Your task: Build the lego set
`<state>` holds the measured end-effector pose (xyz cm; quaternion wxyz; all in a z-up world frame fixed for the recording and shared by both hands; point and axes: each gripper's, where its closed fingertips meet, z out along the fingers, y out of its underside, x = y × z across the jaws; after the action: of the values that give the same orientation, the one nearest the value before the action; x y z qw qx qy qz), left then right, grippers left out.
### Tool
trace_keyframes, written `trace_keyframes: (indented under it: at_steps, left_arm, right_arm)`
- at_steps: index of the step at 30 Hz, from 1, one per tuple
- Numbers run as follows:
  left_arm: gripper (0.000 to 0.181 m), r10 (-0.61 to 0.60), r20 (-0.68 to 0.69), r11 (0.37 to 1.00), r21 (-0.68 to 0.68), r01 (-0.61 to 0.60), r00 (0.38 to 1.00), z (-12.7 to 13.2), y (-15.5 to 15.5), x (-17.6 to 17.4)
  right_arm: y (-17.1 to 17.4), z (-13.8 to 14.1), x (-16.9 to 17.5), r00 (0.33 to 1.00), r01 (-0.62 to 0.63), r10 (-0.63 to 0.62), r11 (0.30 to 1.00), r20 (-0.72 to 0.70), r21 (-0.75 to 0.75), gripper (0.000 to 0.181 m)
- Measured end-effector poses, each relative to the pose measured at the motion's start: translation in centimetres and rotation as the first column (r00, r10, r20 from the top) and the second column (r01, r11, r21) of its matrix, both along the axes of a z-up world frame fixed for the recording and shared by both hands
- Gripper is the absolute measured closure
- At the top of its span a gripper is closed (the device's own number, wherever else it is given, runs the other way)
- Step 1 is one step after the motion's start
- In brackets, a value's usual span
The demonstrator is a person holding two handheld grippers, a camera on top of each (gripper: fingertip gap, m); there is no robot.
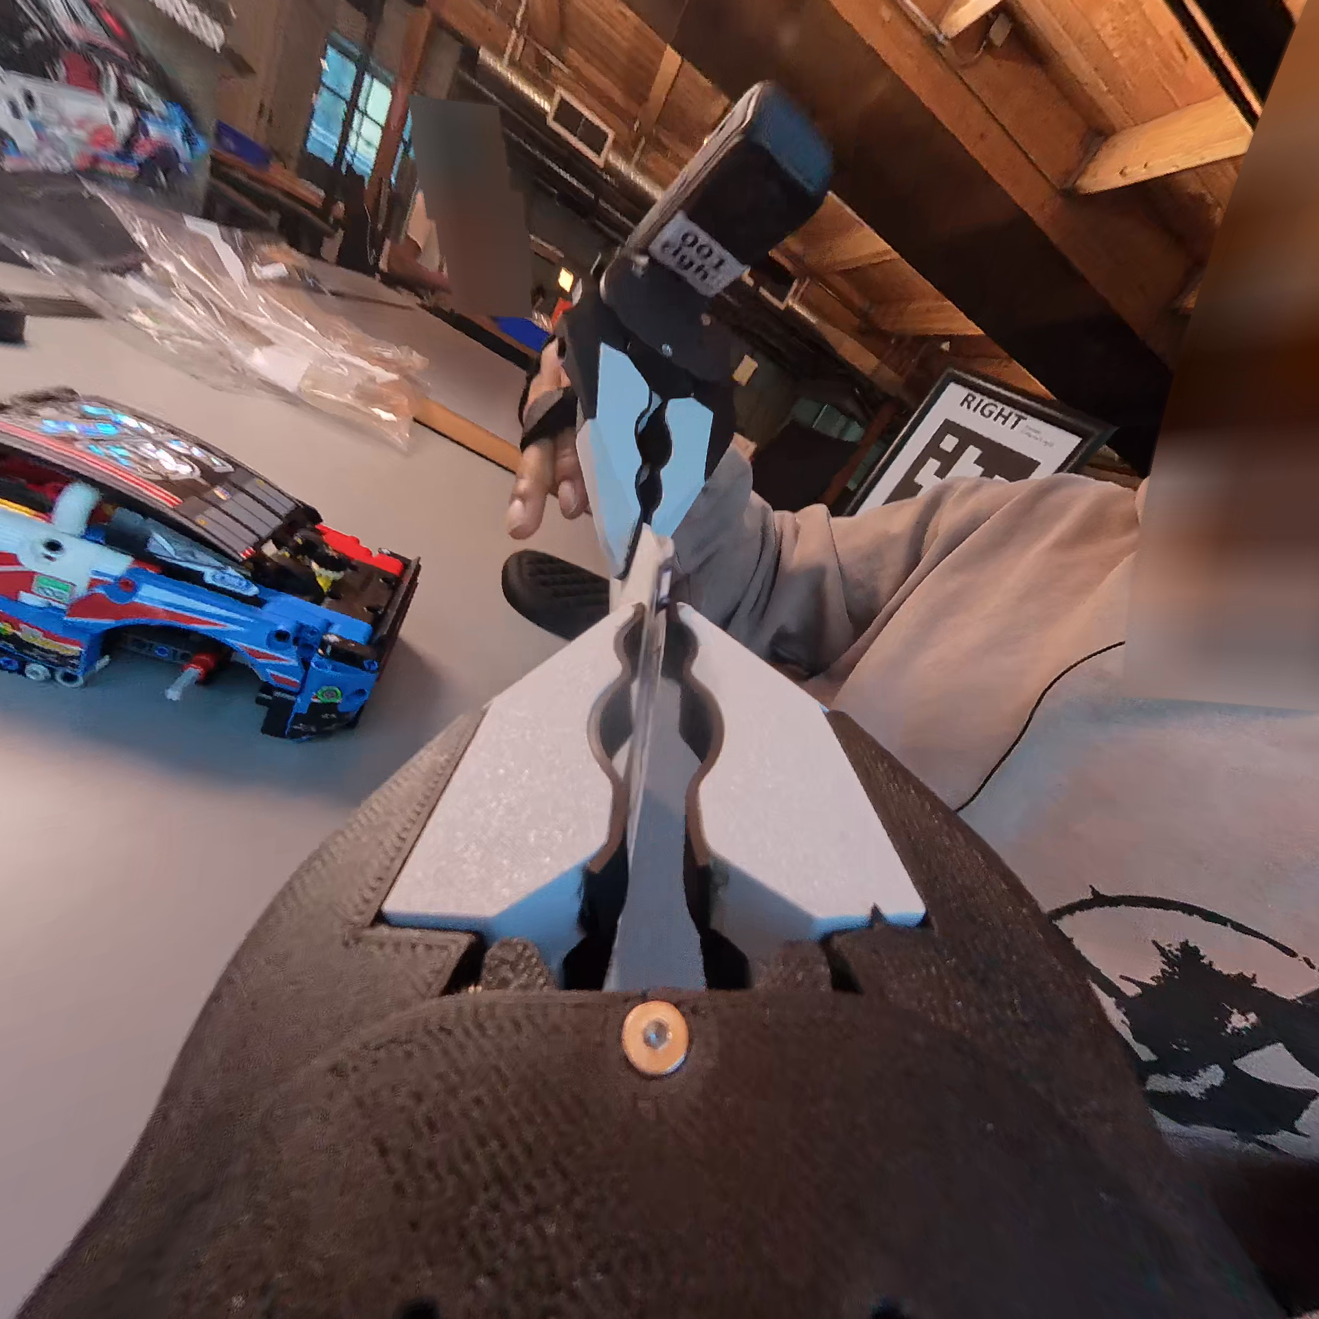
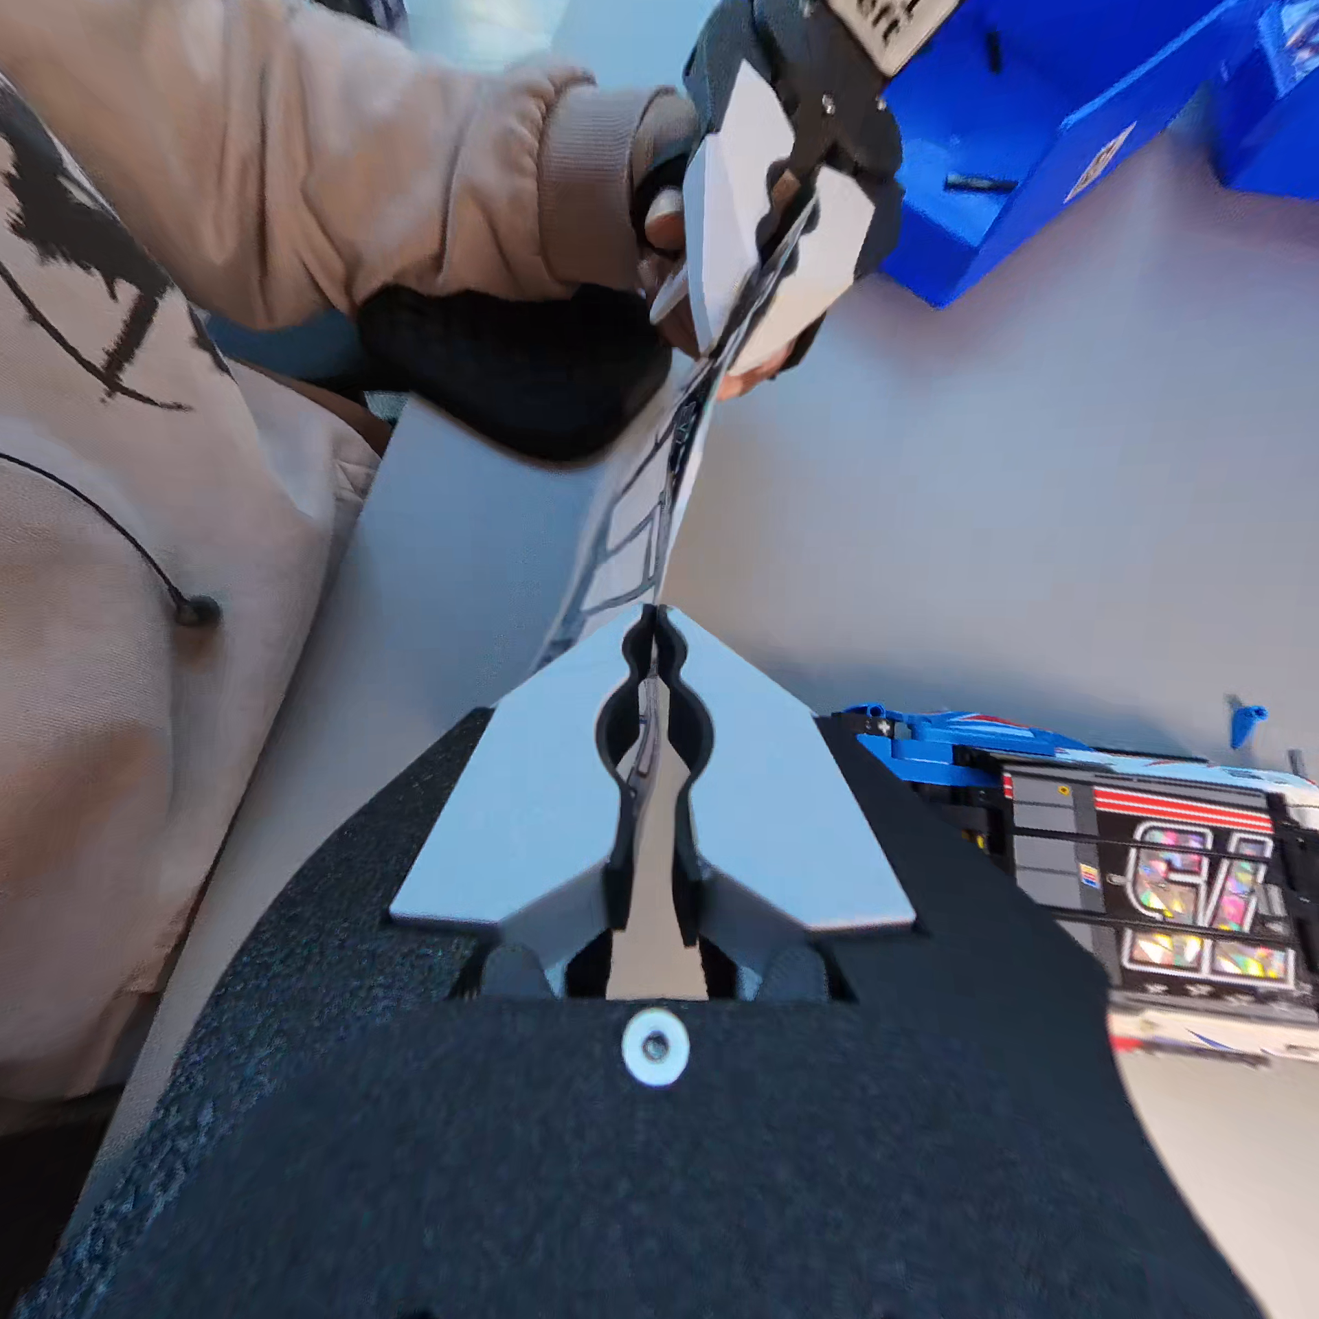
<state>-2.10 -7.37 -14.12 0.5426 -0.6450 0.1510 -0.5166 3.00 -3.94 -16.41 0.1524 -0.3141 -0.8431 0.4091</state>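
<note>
Above the grey worktop (image 2: 999,499) | left tool (image 1: 653,614) and right tool (image 2: 655,614) face tip to tip, each clamped on one end of a thin white printed sticker sheet (image 2: 635,528) held edge-on | blue-red-white brick-built race car (image 1: 185,571) rests on worktop beside them

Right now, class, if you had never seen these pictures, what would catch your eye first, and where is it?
First, a thin printed sheet stretched edge-on between the left gripper and the right gripper, both pinched shut on it above the grey table. Next, the blue, red and white toy car on the table beside them, with blue boxes farther off.
</note>
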Motion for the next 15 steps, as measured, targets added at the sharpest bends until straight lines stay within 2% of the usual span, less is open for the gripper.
trace_keyframes:
  at_steps: [3, 7, 11, 15]
  left_arm:
    - [0.154, 0.062, 0.066, 0.994, 0.084, -0.068, 0.996, 1.9, -0.2, -1.8]
    - [0.14, 0.088, 0.117, 0.989, 0.11, -0.101, 0.989, 2.6, -0.6, -3.4]
    - [0.139, 0.026, 0.125, 0.993, 0.113, -0.041, 0.992, 2.4, -0.8, -2.2]
    - [0.153, 0.048, 0.055, 0.992, 0.117, -0.054, 0.997, 1.6, 0.1, -0.2]
  right_arm:
    - [0.6, 2.3, 0.0, 0.997, 0.041, -0.056, 0.973, -0.061, -0.227, 0.181]
    - [2.5, 5.4, 0.5, 0.974, 0.073, -0.174, 0.848, -0.145, -0.524, 0.181]
    - [4.4, 6.4, 1.0, 0.945, 0.095, -0.279, 0.733, -0.171, -0.673, 0.181]
    - [5.1, 7.1, 1.3, 0.929, 0.08, -0.325, 0.641, -0.175, -0.763, 0.181]
